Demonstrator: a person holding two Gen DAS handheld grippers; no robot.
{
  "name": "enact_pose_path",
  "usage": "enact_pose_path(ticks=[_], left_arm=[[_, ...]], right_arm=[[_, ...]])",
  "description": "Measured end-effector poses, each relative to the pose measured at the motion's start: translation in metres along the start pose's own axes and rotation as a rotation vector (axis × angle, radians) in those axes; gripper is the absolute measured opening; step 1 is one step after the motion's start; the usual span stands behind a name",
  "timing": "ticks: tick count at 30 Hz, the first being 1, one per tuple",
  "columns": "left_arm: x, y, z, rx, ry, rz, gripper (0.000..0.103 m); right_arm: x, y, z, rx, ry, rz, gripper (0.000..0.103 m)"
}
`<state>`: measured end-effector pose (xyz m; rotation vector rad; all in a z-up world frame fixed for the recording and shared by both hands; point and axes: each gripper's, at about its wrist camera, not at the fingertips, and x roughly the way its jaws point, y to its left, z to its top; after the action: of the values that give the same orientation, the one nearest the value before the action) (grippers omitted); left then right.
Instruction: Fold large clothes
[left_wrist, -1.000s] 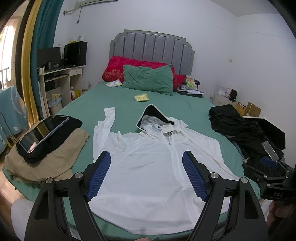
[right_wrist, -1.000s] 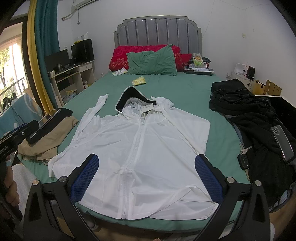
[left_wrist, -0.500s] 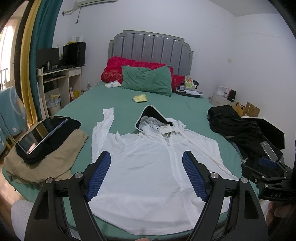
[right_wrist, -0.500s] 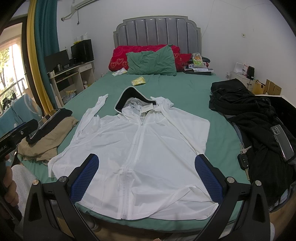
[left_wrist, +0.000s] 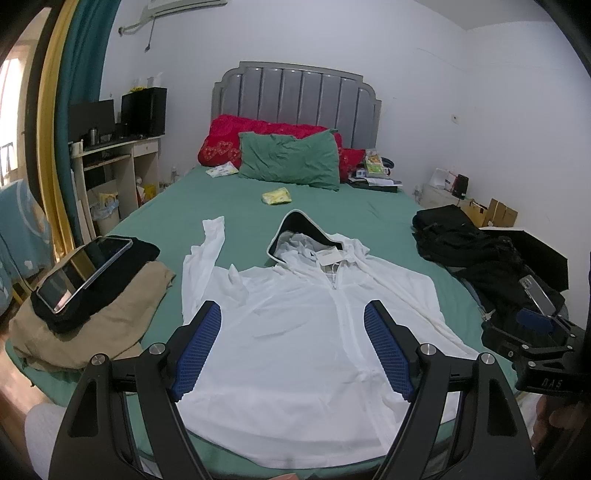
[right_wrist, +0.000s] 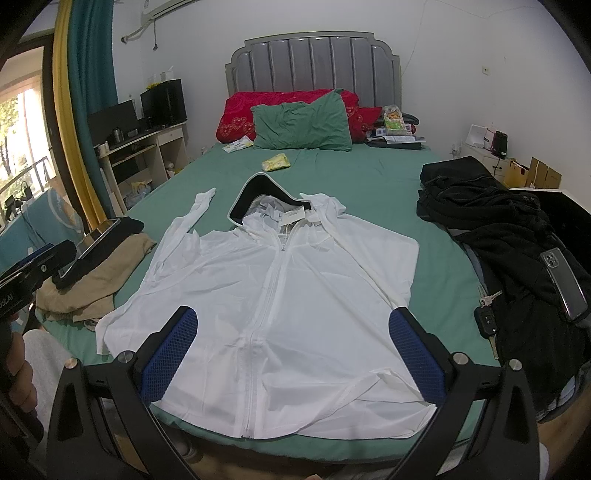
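A white hooded zip jacket (left_wrist: 295, 332) (right_wrist: 280, 288) lies flat, front up, on the green bed (left_wrist: 177, 206) (right_wrist: 369, 184), hem at the near edge and hood toward the pillows. Its left sleeve stretches up the bed; the right sleeve is folded in across the body. My left gripper (left_wrist: 291, 325) hovers open above the jacket's lower half, holding nothing. The right gripper (right_wrist: 293, 332) also hangs open over the hem area with nothing between its blue pads (right_wrist: 413, 354). Each gripper shows at the edge of the other's view.
Folded tan and black clothes with a tablet (left_wrist: 83, 273) on top sit at the bed's left edge. A black clothes pile (right_wrist: 517, 236) with a phone (right_wrist: 563, 282) and keys (right_wrist: 487, 317) fills the right side. Pillows (right_wrist: 303, 125) and a yellow packet (right_wrist: 275, 162) lie beyond.
The left wrist view has shifted slightly, showing the scene a touch further left and lower. The jacket and right gripper have not visibly moved.
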<state>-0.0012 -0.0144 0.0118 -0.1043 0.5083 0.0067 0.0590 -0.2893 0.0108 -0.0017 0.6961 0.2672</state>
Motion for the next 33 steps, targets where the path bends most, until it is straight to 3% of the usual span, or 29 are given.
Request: enact_pose_path(ticks=[8, 17, 20, 22, 27, 33], left_arm=[[0.003, 0.000, -0.001, 0.003, 0.011, -0.009, 0.082], [0.059, 0.007, -0.002, 0.034, 0.142, -0.057, 0.083], [0.090, 0.014, 0.000, 0.025, 0.193, -0.073, 0.083], [0.114, 0.019, 0.001, 0.024, 0.227, -0.074, 0.083], [0.185, 0.037, 0.005, 0.033, 0.278, -0.065, 0.083], [0.272, 0.072, 0.002, -0.070, 0.376, -0.129, 0.084]], right_arm=[[0.002, -0.003, 0.001, 0.002, 0.006, 0.005, 0.102], [0.043, -0.034, 0.017, -0.051, 0.022, 0.037, 0.101], [0.071, -0.046, 0.027, -0.080, 0.056, 0.043, 0.080], [0.097, -0.057, 0.036, -0.091, 0.087, 0.042, 0.060], [0.171, -0.072, 0.062, -0.135, 0.160, 0.055, 0.054], [0.283, -0.081, 0.097, -0.151, 0.238, 0.062, 0.054]])
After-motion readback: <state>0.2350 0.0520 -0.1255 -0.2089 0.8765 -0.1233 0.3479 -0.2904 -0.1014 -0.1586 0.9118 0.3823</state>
